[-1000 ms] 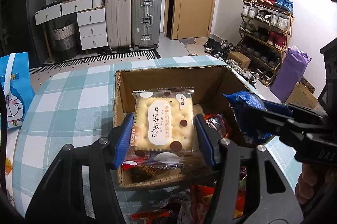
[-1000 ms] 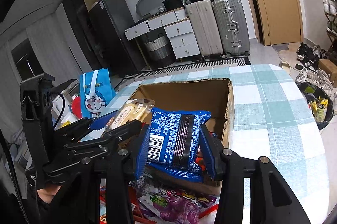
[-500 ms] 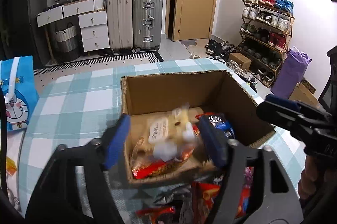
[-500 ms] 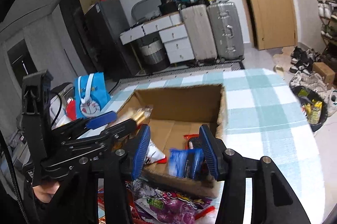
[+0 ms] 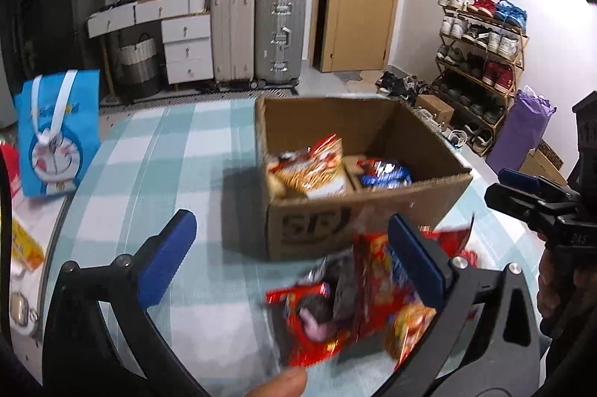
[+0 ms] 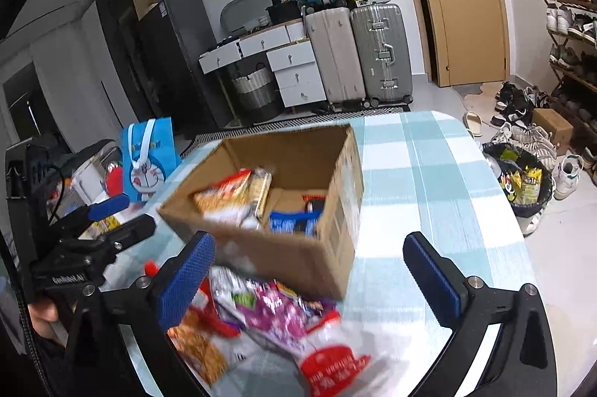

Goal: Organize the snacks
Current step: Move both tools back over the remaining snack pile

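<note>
An open cardboard box [image 5: 309,229] stands on the checked table. Inside lie an orange-red packet [image 5: 313,169] and a blue packet [image 5: 388,175]. In the right wrist view the box [image 6: 347,210] also shows a biscuit packet [image 6: 259,188] next to the blue packet [image 6: 294,221]. A heap of loose snack packets [image 5: 354,303] [image 6: 268,315] lies in front of the box. My left gripper [image 5: 289,225] hovers before the box, jaws opening wide, nothing pressed between them. My right gripper [image 6: 309,242] hangs above the heap, jaws likewise opening and holding nothing.
A blue cartoon bag [image 5: 59,132] stands at the table's left edge. A bin with wrappers [image 6: 522,184] sits on the floor to the right of the table. Suitcases, drawers, a door and a shoe rack line the room behind.
Both grippers let go: the biscuit packet and the blue packet dropped into the box. Both jaws spread wide and drew back from the box towards the heap.
</note>
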Motion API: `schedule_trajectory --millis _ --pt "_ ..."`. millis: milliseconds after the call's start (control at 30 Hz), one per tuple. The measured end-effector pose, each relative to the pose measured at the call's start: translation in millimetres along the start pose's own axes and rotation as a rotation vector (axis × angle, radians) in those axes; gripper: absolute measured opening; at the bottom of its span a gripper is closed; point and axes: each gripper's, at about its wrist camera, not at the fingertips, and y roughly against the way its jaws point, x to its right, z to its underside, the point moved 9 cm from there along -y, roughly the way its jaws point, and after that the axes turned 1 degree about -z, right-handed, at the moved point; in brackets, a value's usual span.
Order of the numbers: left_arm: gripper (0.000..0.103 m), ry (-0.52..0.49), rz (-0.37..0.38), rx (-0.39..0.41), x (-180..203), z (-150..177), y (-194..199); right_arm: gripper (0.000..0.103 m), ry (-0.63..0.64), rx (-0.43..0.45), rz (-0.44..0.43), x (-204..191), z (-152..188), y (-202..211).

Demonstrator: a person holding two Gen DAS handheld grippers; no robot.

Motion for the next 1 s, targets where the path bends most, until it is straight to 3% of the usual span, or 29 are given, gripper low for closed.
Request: schedule_trajectory --millis 333,667,1000 --pt "0.102 0.009 -0.011 -0.056 -15 51 12 0.103 0.033 -0.094 0.027 2 47 0" --pt "0.102 -0.012 -0.037 -0.123 -18 58 -8 0.103 0.078 -0.231 0.045 9 78 -17" --pt "0.102 -0.001 -0.056 -0.180 -33 71 -27 0.102 0.118 -0.297 0.075 8 95 -33"
